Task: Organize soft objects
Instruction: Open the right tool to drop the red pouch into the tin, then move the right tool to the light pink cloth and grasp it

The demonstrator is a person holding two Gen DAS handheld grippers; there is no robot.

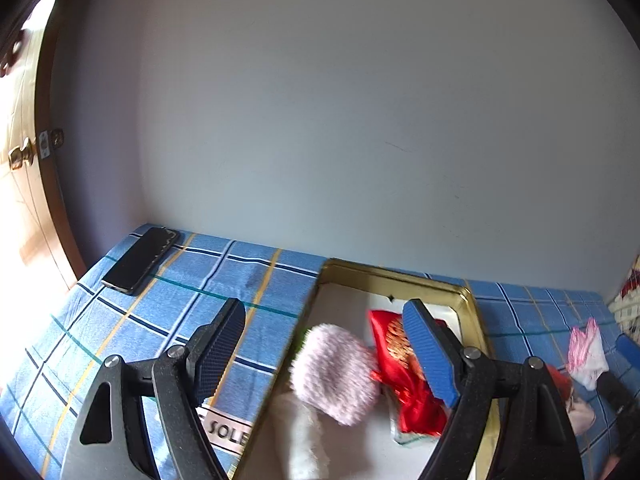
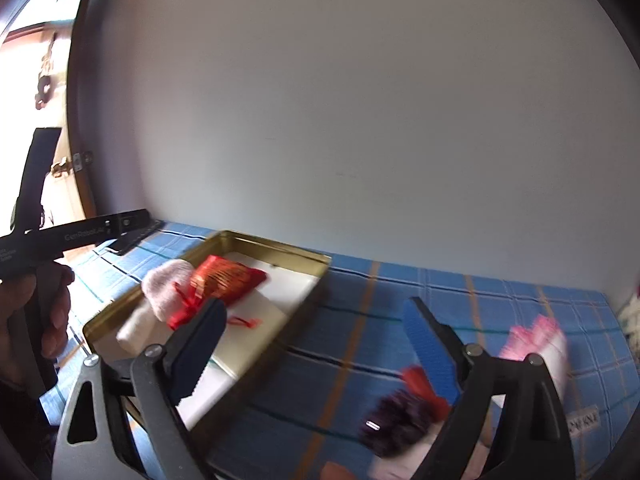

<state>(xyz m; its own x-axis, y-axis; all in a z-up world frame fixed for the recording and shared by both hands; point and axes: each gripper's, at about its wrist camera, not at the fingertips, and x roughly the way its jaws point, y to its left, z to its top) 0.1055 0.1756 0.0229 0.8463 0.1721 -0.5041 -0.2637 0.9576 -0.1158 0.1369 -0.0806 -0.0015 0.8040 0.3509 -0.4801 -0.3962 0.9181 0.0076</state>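
While both tools gape empty, left tool (image 1: 326, 344) hovers over pink puff (image 1: 334, 372) and red pouch (image 1: 404, 364) in gold tin (image 1: 400, 280); right tool (image 2: 316, 340) near pink-white cloth (image 2: 540, 340), dark fuzzy item (image 2: 396, 420) on surface (image 2: 360, 320).

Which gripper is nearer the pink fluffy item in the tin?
Left. The left gripper hangs open right over the pink fluffy item in the gold tin. The right gripper is off the tin's side, over the tablecloth.
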